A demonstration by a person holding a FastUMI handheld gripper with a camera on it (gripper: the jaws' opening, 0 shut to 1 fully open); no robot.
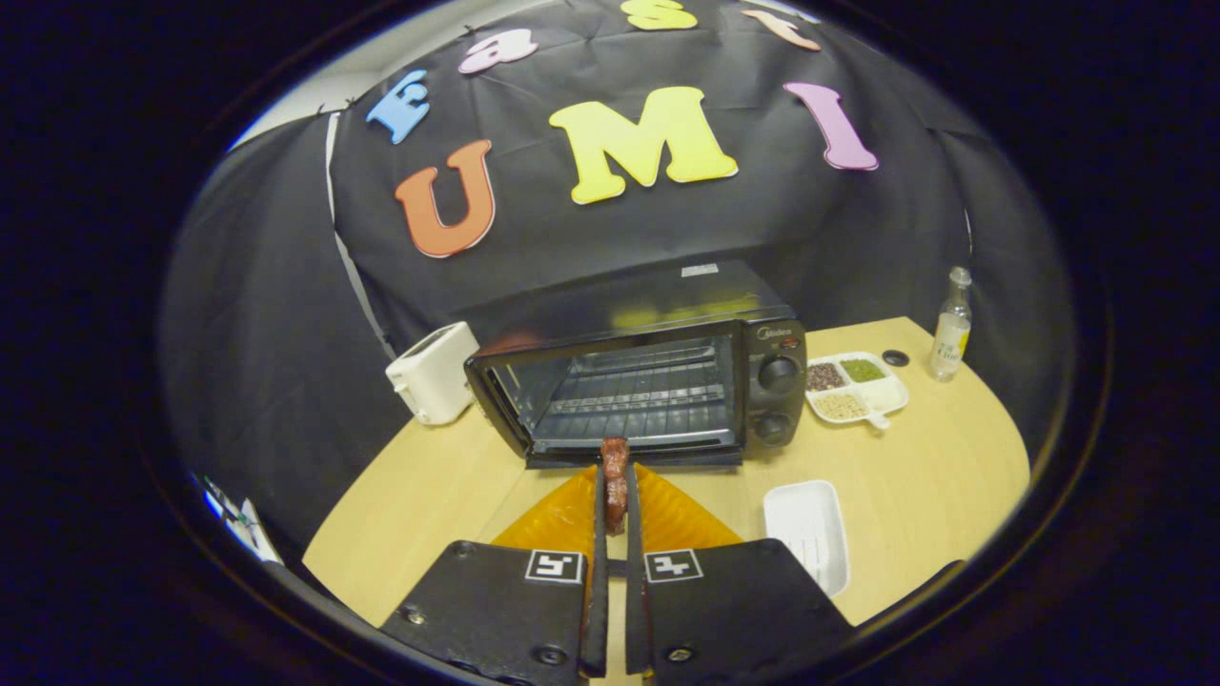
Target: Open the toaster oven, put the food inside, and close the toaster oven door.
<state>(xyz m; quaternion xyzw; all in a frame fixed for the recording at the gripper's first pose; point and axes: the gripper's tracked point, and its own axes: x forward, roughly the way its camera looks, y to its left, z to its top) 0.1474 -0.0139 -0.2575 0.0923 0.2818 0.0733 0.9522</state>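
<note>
In the gripper view, the gripper (pixel 616 495) has its two fingers drawn close together, clenched on a reddish-brown piece of food (pixel 615 481), a sausage-like strip that stands upright between the fingertips and sticks out a little above them. Both fingers press on its sides.

Just ahead of the fingers stands the black toaster oven (pixel 658 376) on a light wooden table (pixel 934 476). Its door (pixel 634 458) is folded down flat toward the gripper, and the wire rack (pixel 639 391) inside is in plain sight. Two round knobs (pixel 777 373) sit one above the other on the oven's right panel. The top of the food lines up with the lowered door's front edge.

Under the fingers lies an orange ribbed mat (pixel 667 519). To the right of it rests an empty white tray (pixel 808 529). Beyond that, beside the oven's knobs, is a white divided dish (pixel 882 393) with grains or seeds in its compartments, and farther right a clear bottle (pixel 951 329) stands upright. A white toaster (pixel 434 373) sits left of the oven, near the table's rear edge.
</note>
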